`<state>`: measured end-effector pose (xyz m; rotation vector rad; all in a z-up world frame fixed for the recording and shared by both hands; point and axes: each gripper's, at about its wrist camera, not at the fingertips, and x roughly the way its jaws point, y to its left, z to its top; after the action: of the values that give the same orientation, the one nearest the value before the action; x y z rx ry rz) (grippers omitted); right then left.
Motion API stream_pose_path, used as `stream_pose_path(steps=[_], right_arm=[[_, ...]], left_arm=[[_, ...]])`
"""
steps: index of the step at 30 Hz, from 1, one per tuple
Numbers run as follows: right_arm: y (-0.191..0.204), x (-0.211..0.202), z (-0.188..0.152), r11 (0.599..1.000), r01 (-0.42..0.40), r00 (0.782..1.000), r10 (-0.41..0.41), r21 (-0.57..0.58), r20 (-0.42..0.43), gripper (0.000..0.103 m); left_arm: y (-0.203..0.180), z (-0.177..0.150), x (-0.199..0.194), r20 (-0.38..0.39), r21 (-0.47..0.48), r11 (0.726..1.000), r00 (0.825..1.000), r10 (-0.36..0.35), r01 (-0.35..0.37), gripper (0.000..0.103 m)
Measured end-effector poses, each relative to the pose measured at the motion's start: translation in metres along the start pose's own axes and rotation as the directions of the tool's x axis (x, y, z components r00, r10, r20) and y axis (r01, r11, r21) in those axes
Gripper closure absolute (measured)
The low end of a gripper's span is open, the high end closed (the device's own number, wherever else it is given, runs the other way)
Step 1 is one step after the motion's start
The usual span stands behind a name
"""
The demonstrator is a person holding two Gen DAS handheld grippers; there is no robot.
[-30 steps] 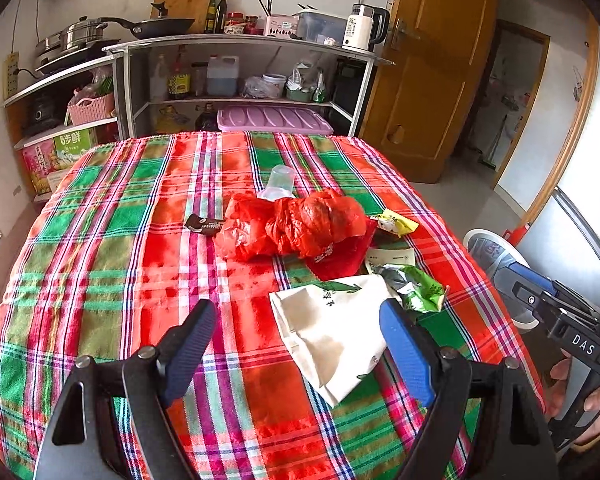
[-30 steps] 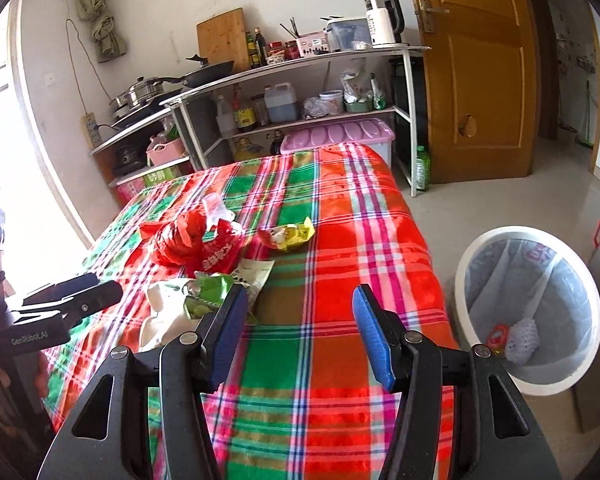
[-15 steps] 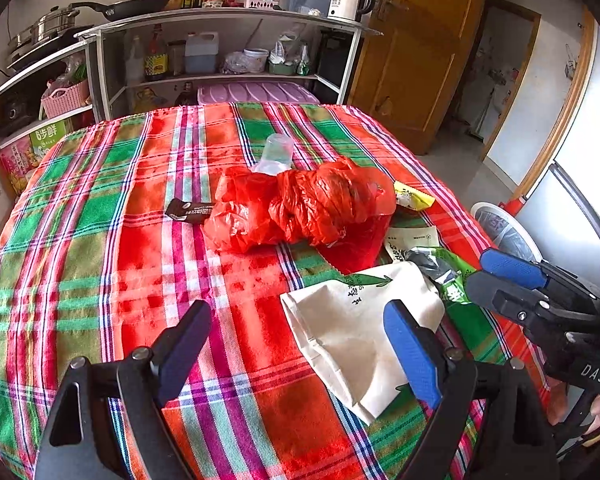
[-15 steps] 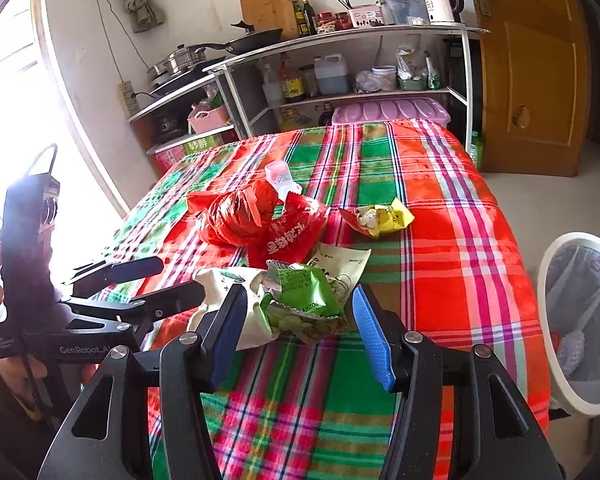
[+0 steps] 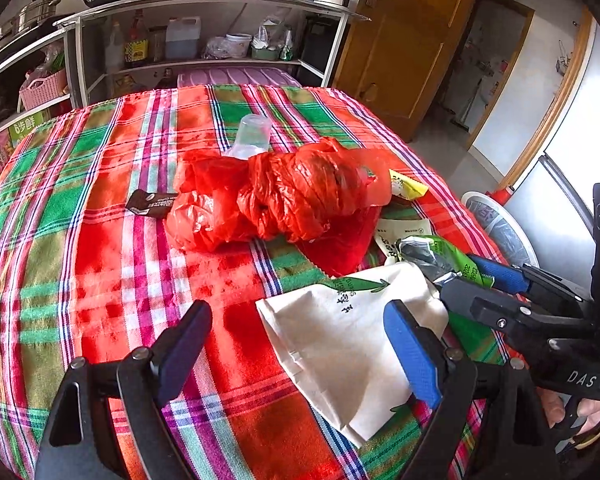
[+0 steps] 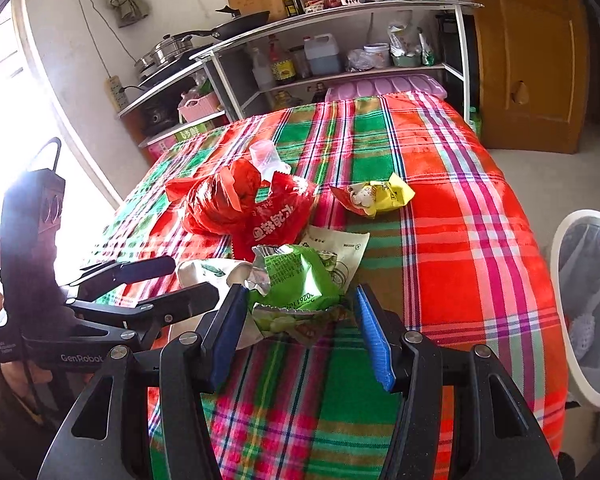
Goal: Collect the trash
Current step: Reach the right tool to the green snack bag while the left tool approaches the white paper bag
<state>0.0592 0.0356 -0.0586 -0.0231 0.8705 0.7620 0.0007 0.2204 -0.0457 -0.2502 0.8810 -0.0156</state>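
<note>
Trash lies on the plaid tablecloth (image 5: pixel 80 240). My left gripper (image 5: pixel 300 344) is open, its right finger over a white paper bag (image 5: pixel 348 336). My right gripper (image 6: pixel 300 328) is open, its fingers on either side of a crumpled green snack packet (image 6: pixel 296 280), which also shows in the left wrist view (image 5: pixel 440 252). Behind lie red plastic bags (image 5: pixel 276 196), a red wrapper (image 6: pixel 276 216), a clear plastic cup (image 5: pixel 252 132), a small dark wrapper (image 5: pixel 150 204), a yellow wrapper (image 6: pixel 376 196) and a white-green packet (image 6: pixel 340 248).
A white waste bin (image 6: pixel 584 304) with a liner stands on the floor right of the table. Metal shelves (image 5: pixel 204 20) with bottles, pans and a kettle stand behind the table. A wooden door (image 6: pixel 532 56) is at the back right.
Both grippers have moved forward toward the trash. The right gripper swung left from the bin side and now straddles the green packet. The left gripper has come over the white bag.
</note>
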Motion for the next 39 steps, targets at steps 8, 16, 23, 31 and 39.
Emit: stream_pose_path(steps=[8, 16, 23, 31, 39], right_arm=[[0.000, -0.004, -0.004, 1.000, 0.008, 1.000, -0.008, -0.011, 0.004, 0.052], [0.000, -0.010, -0.007, 1.000, 0.023, 0.999, -0.023, -0.010, 0.026, 0.057], [-0.002, -0.016, -0.010, 0.999, 0.041, 0.998, -0.040, -0.008, 0.039, 0.060], [-0.001, -0.026, -0.013, 0.998, 0.052, 0.997, -0.051, -0.021, 0.058, 0.061], [-0.010, -0.037, -0.016, 0.999, 0.048, 0.997, -0.048, -0.009, 0.065, 0.061]], left_arm=[[-0.007, 0.002, 0.006, -0.006, 0.019, 1.000, 1.000, 0.001, -0.001, 0.021], [-0.014, 0.002, 0.007, -0.004, 0.039, 0.999, 1.000, -0.012, 0.012, 0.047], [-0.009, -0.002, 0.001, 0.010, 0.003, 1.000, 1.000, -0.004, 0.004, 0.074], [-0.010, -0.014, -0.009, -0.007, 0.002, 1.000, 1.000, -0.029, 0.029, 0.084], [-0.014, 0.002, -0.022, 0.072, 0.128, 0.990, 0.996, 0.051, -0.060, 0.027]])
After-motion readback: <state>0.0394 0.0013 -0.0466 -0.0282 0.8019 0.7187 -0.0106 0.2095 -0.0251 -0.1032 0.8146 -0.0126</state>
